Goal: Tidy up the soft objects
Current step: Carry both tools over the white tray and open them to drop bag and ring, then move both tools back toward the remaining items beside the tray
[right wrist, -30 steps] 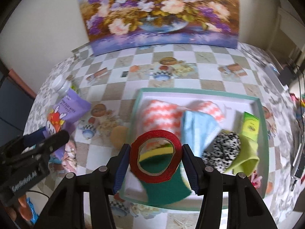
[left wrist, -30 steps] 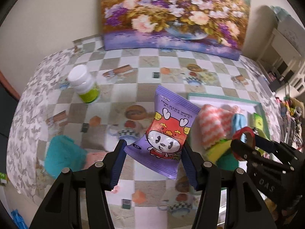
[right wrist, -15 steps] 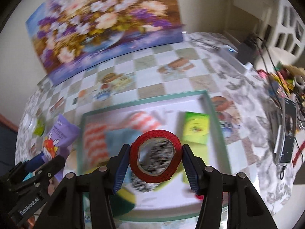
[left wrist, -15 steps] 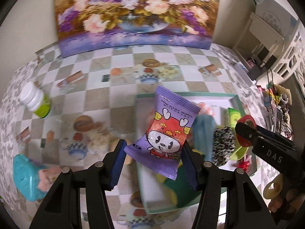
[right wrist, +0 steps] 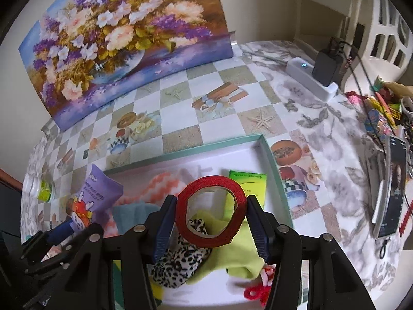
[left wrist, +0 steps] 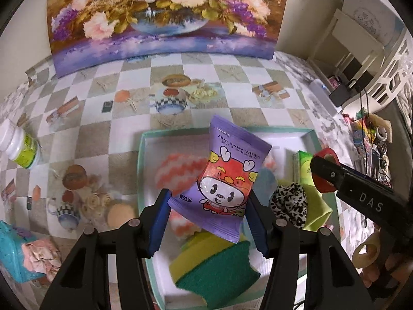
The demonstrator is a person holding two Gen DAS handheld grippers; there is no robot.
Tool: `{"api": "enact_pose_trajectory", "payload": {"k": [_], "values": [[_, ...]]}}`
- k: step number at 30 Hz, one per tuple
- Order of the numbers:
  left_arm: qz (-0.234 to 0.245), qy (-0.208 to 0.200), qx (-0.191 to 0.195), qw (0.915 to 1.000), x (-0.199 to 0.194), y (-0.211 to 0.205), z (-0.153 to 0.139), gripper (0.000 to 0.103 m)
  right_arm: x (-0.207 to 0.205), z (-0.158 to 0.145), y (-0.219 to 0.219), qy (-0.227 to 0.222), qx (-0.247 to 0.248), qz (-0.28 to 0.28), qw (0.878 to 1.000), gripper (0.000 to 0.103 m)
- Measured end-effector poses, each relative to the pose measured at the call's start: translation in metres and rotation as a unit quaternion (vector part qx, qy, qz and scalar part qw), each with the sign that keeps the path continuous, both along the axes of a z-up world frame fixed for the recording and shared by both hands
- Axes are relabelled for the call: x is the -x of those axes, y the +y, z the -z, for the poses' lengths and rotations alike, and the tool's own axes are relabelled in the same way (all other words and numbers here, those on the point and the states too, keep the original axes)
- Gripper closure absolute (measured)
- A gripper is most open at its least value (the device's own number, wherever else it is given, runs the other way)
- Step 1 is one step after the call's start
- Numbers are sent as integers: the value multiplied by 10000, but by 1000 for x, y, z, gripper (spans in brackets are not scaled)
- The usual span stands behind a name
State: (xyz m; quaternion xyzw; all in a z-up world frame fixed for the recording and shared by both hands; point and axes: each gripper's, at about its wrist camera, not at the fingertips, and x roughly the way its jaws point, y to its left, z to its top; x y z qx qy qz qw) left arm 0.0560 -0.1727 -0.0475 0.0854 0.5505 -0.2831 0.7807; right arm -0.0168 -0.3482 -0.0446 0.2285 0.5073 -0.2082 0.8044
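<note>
My left gripper (left wrist: pixel 209 222) is shut on a purple pack of mini baby wipes (left wrist: pixel 227 178) and holds it above the teal-rimmed white tray (left wrist: pixel 140 160). My right gripper (right wrist: pixel 210 222) is shut on a red roll of tape (right wrist: pixel 210 210), over the tray's (right wrist: pixel 268 155) right part. In the tray lie an orange-and-white zigzag cloth (left wrist: pixel 178 170), a green-and-yellow sponge (left wrist: pixel 214 268), a leopard-print scrunchie (left wrist: pixel 289 204), a lime cloth (right wrist: pixel 227 255) and a green packet (right wrist: pixel 249 183). The right gripper with the tape (left wrist: pixel 322 170) also shows at the right of the left wrist view.
A white bottle with a green label (left wrist: pixel 20 147) lies left of the tray. A turquoise case with pink cloth (left wrist: pixel 18 253) sits at the near left. A flower painting (left wrist: pixel 165 18) leans on the wall. A power strip (right wrist: pixel 309 80), a phone (right wrist: pixel 392 186) and clutter crowd the right.
Both grippers have swung to the right, the wipes from over the bare tablecloth to over the tray, the tape from the tray's left part to its right. Both grips are unchanged.
</note>
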Motion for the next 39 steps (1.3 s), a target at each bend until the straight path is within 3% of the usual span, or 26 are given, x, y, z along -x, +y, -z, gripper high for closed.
{"api": "enact_pose_trajectory", "payload": {"k": [4, 11, 13, 15, 19, 21, 26, 30, 35, 39], "values": [[-7, 141, -148, 9998, -1, -4, 14, 45, -4, 20, 1, 288, -85, -67, 9995, 46], [-79, 329, -163, 9993, -3, -1, 16, 42, -2, 23, 3, 360, -92, -95, 9993, 45], [-99, 324, -151, 9993, -4, 1, 12, 31, -2, 19, 5, 349, -29, -133, 9993, 42], [-127, 286, -84, 9995, -4, 4, 6, 28, -2, 13, 7, 332, 38, -154, 9993, 30], [-147, 261, 96, 9995, -5, 10, -7, 26, 0, 1, 9, 272, 177, -140, 9994, 26], [-204, 179, 148, 9995, -5, 14, -15, 15, 1, -4, 11, 276, 265, -152, 9992, 22], [-412, 0, 214, 9989, -9, 27, -27, 13, 2, -12, 17, 274, 363, -233, 9987, 19], [-704, -46, 86, 9975, -17, 40, -24, 11, 3, -14, 24, 211, 481, -273, 9982, 0], [-1140, -42, -163, 9933, -28, 64, -16, 11, 2, -12, 33, 253, 538, -373, 9975, 0], [-1314, -2, -131, 9912, -32, 78, -15, 11, 3, -13, 39, 246, 567, -406, 9973, 0]]}}
